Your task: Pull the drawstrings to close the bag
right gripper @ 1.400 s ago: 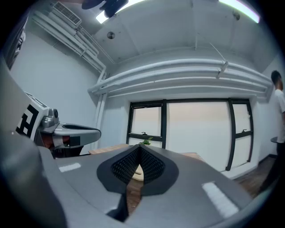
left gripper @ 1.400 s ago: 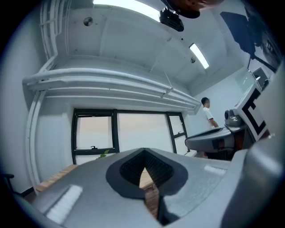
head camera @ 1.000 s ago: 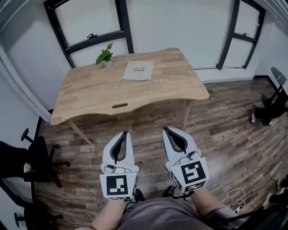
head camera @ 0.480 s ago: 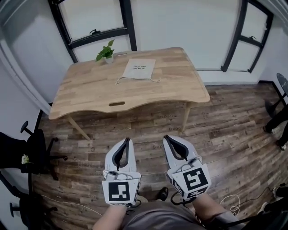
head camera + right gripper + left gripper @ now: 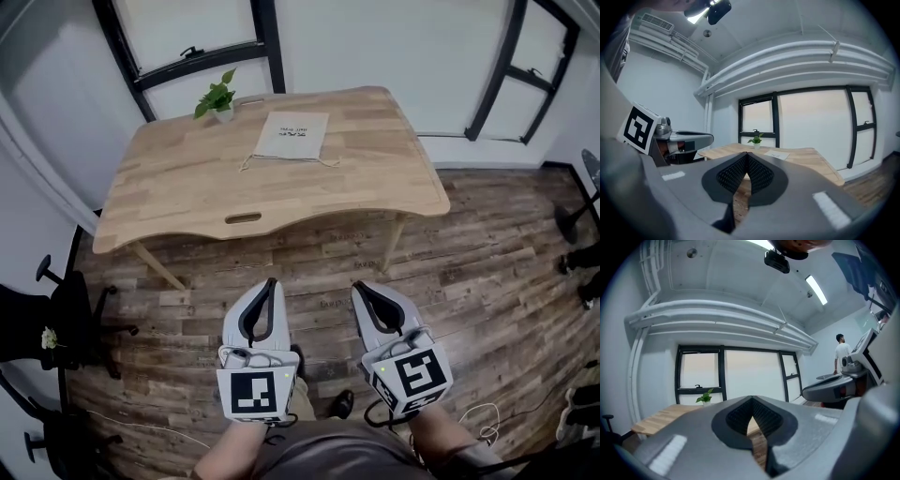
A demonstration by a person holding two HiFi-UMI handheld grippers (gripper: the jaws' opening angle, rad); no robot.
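The left gripper and right gripper are held over the floor, jaws pressed together on nothing — the bag is laid flat on the table near a plant, well apart from both.

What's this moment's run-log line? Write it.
left claw: shut, empty; right claw: shut, empty; beige cloth drawstring bag: untouched on wooden table

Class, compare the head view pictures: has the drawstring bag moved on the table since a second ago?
No. The bag lies just right of the potted plant, near the far edge of the table, as before. Only the camera has shifted.
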